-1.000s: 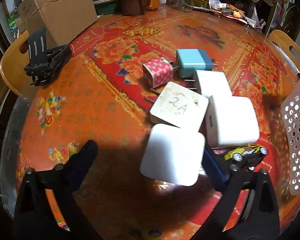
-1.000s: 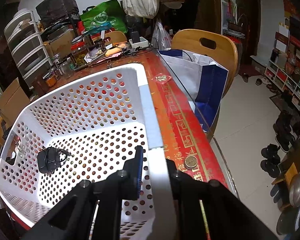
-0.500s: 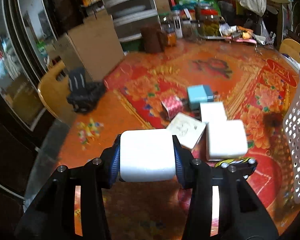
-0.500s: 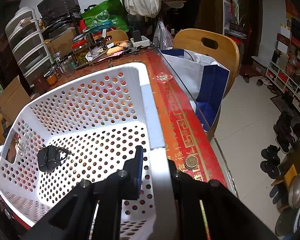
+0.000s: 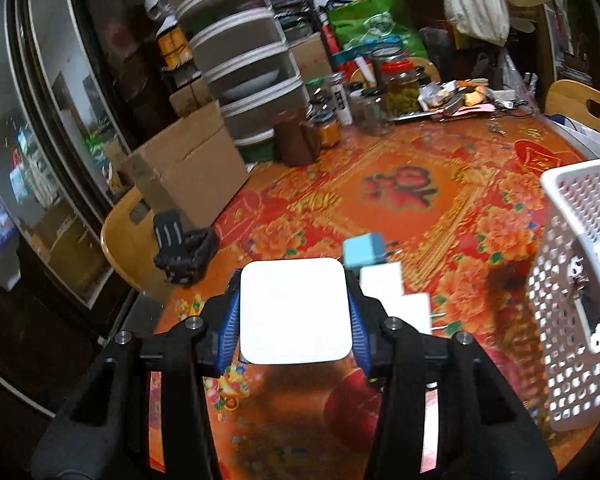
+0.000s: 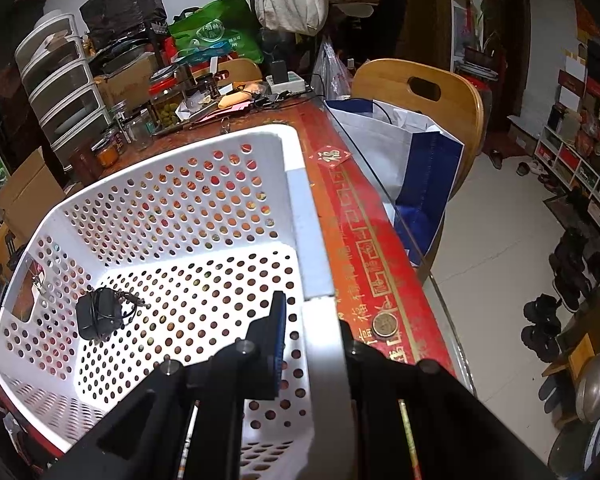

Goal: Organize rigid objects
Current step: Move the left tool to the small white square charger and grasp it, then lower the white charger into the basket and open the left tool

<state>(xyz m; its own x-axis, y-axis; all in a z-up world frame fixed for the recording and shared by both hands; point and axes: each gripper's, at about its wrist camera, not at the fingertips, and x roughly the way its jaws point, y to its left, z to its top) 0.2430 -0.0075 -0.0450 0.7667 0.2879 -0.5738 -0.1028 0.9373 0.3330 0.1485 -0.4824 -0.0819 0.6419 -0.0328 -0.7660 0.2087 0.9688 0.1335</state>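
My left gripper (image 5: 294,312) is shut on a white square charger block (image 5: 293,310) and holds it above the table. Behind it lie a light blue charger (image 5: 362,249) and two more white chargers (image 5: 382,279). The white perforated basket (image 5: 576,264) stands at the right. In the right wrist view my right gripper (image 6: 312,320) is shut on the basket's rim (image 6: 322,344). A black adapter with a cord (image 6: 100,312) lies on the basket floor.
A cardboard box (image 5: 188,168), a black clip-like object (image 5: 182,244), a brown mug (image 5: 296,140) and jars stand on the far side of the table. Wooden chairs (image 6: 420,92) stand around it. A coin (image 6: 385,325) lies near the table's glass edge.
My left gripper closed on the white charger, lifted it off the table and tilted up, so the view now shows the far room. The right gripper kept its hold on the basket rim.
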